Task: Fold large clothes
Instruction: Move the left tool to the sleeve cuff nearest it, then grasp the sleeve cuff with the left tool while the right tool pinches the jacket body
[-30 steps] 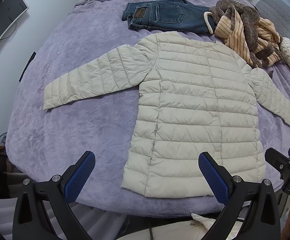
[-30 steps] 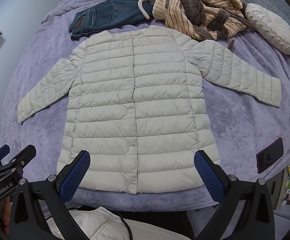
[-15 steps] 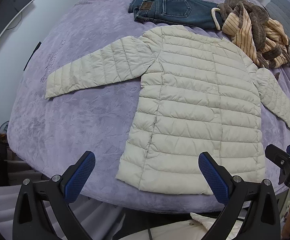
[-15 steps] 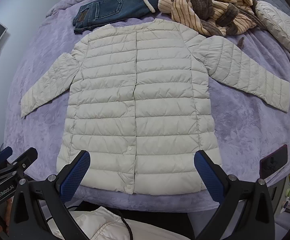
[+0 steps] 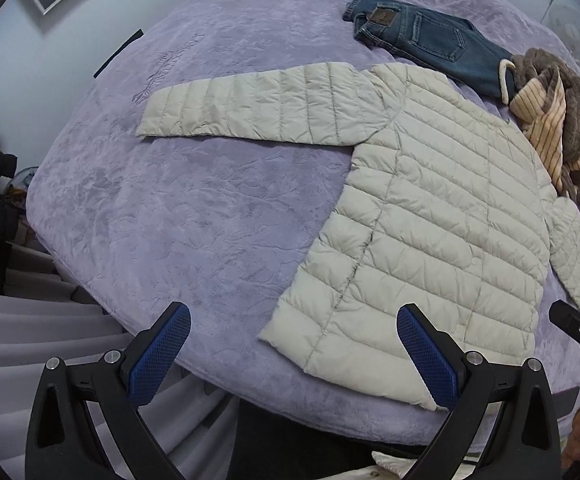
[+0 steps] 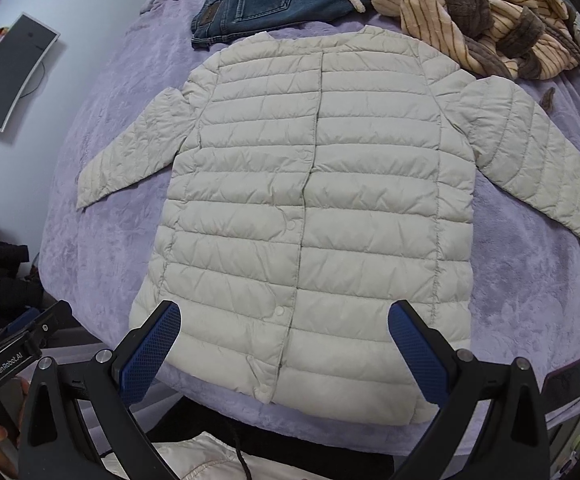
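From the left wrist view, the left gripper hangs over the near edge of the bed with its blue-padded fingers spread wide and nothing between them; the cream quilted jacket lies flat on the purple bedspread, front up, its body to the right of the gripper's line and its hem corner just beyond the right finger; the jacket's left sleeve stretches straight out across the bedspread, well apart from the gripper; folded blue jeans and a crumpled striped robe sit beyond the collar, the robe touching the jacket's far shoulder; a tip of the other tool shows at the right border. From the right wrist view, the right gripper is centred on the hem with its fingers likewise apart and empty; the jacket's snap placket runs up between them, closed as far as can be seen, and the right sleeve angles off towards the edge of the frame; a dark phone lies on the bedspread near the hem corner. By my reading the garment is spread and smoothed and no fold has yet been made, so the step in hand is the approach for the first fold; the next move probably calls for the left tool to reach out to the sleeve cuff, pinch the thin puffy layer firmly, since slick down fabric slips, and carry it across the chest without dragging the body askew.
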A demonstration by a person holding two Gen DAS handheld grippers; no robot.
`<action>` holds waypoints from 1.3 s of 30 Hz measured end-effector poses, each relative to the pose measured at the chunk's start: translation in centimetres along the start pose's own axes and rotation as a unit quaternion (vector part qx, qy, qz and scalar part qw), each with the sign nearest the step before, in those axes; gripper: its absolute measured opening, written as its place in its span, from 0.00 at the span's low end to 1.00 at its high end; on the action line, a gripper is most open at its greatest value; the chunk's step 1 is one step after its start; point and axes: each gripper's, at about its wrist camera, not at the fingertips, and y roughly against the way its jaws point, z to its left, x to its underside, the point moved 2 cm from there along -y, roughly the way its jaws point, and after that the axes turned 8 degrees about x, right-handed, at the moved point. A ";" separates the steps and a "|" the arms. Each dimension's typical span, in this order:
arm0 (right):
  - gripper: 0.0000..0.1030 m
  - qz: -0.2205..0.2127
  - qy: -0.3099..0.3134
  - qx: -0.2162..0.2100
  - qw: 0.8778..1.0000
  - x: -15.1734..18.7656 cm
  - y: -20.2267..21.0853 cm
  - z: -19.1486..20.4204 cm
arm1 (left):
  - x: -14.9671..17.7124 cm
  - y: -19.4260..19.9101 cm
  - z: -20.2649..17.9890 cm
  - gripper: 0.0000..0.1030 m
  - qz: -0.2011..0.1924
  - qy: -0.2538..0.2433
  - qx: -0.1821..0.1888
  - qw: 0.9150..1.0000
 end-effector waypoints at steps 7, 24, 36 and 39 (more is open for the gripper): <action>1.00 0.022 -0.018 0.040 0.999 -1.7 -3.4 4.1 | -6.4 -5.1 8.6 1.00 -0.025 0.057 0.065 0.996; 1.00 0.004 0.030 0.079 0.996 -9.8 -14.3 16.1 | -18.2 -22.5 20.0 1.00 -0.065 0.223 0.211 0.949; 1.00 -0.053 0.043 0.069 0.995 -14.8 -17.2 19.9 | -22.8 -22.2 21.9 0.07 -0.111 0.223 0.241 0.938; 0.97 -0.067 0.039 0.066 0.995 -16.1 -17.6 20.2 | -23.2 -20.0 21.6 0.07 -0.136 0.193 0.254 0.938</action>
